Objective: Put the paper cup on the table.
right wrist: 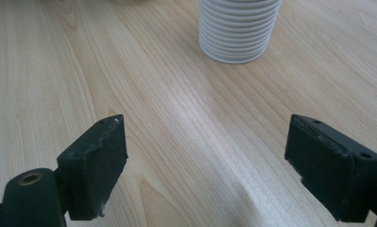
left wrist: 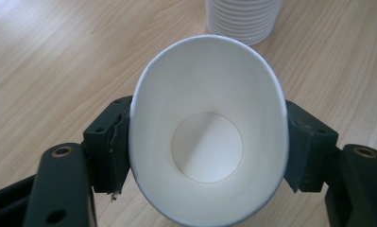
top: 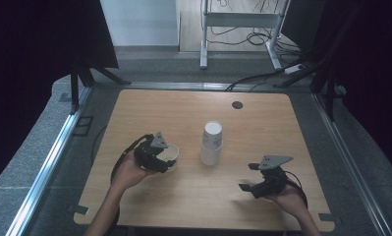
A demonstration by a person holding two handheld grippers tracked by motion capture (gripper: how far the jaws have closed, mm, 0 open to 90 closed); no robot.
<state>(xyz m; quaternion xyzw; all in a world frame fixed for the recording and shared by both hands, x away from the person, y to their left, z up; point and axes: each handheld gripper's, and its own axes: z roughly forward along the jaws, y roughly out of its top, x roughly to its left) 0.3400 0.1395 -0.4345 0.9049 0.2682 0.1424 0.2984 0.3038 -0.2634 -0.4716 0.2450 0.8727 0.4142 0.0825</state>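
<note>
A single white paper cup is squeezed oval between the pads of my left gripper, its mouth facing the camera. In the high view that cup sits at the tip of the left gripper, left of the table's middle. A stack of upside-down white paper cups stands at the centre of the table; its ribbed base is just beyond the held cup. My right gripper hovers near the front right, jaws wide apart with nothing between them, aimed at the stack.
The wooden table has a dark round grommet near its far edge. Metal rails run along both sides. Beyond the far edge are a white frame's legs and cables on grey carpet.
</note>
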